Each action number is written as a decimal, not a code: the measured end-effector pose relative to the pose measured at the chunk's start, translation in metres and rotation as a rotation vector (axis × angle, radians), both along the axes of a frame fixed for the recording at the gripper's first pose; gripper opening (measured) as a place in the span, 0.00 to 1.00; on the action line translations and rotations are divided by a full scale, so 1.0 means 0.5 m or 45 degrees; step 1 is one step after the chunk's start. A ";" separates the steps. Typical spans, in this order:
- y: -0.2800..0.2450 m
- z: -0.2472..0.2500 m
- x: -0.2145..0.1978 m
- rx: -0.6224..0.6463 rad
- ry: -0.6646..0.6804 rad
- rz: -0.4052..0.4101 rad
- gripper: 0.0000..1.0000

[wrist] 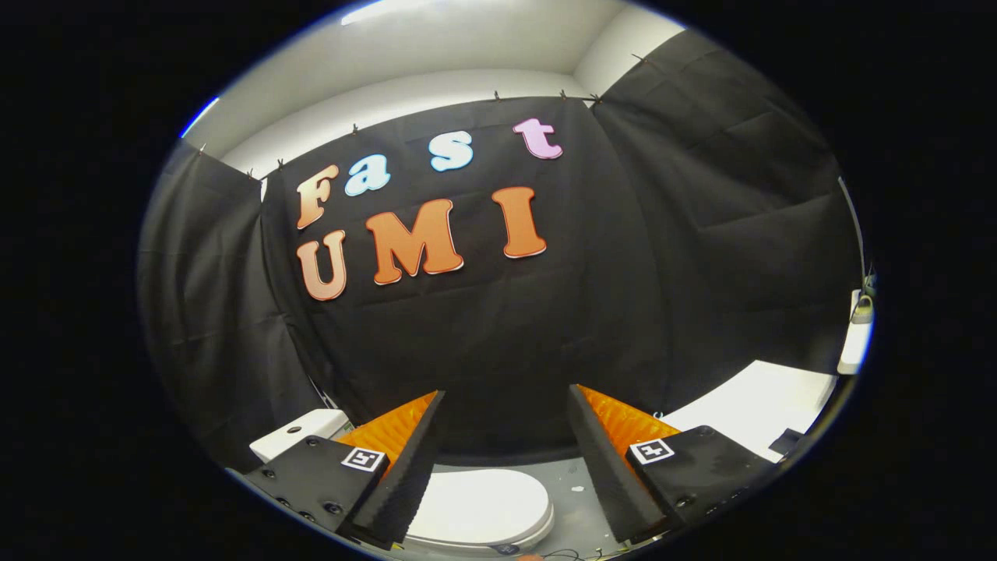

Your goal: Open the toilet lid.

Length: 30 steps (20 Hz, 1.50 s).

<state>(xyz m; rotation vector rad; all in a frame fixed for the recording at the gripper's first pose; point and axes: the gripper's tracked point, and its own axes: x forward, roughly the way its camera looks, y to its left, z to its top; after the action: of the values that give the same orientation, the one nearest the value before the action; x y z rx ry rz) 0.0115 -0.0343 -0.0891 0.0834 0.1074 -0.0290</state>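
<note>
Fingers [505, 467] spread wide, holding nothing, above the closed lid [477, 506] — it lies flat on the floor-standing toilet, just below and between them — likely rigid, smooth, slippery plastic, hinged at the tank [300, 433]; hook under its front lip.

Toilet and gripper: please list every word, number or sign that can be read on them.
Toilet lid: closed and plain, no text.
Gripper: open, with the lid seen between its spread fingers. Each finger base carries a square marker, a black-and-white pattern, not words or numbers.
</note>
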 end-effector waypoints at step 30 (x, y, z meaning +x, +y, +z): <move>-0.055 -0.731 -0.041 0.534 0.681 -0.084 0.99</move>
<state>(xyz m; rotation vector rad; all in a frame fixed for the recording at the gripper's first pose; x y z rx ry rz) -0.0089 -0.0619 -0.4545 0.4984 0.6455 -0.0944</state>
